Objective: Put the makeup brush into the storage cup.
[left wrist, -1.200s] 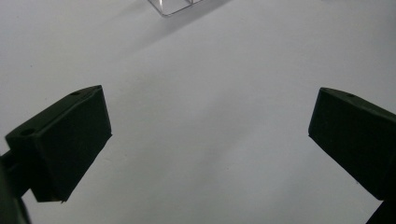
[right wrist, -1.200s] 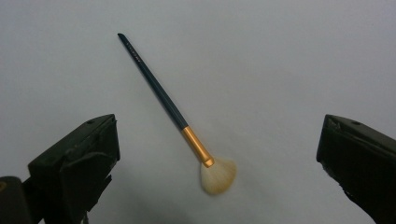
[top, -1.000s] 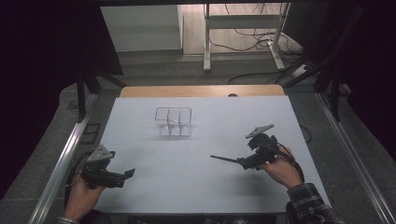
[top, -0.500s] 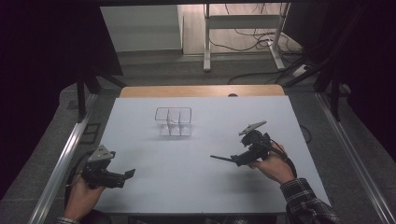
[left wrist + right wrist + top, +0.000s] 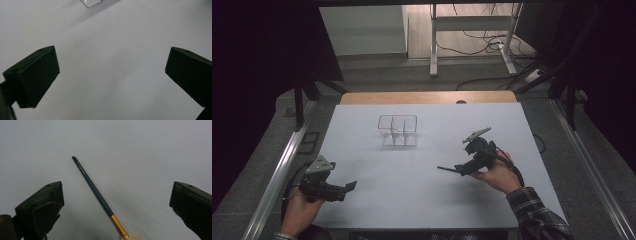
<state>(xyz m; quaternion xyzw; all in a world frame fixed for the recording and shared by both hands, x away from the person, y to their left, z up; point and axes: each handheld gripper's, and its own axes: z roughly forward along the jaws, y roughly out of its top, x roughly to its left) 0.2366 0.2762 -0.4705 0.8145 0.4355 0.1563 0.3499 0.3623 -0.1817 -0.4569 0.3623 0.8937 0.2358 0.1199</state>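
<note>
The right hand-held gripper (image 5: 462,167) hovers over the white bench (image 5: 422,200), jaws spread wide, with a dark brush (image 5: 96,192) lying between them, ungripped. The left hand-held gripper (image 5: 344,187) sits wide open too, holding nothing. A clear divided box (image 5: 398,131) stands farther back.

A brush (image 5: 96,191) lies on the table (image 5: 412,200), before the organizer (image 5: 398,131).
</note>
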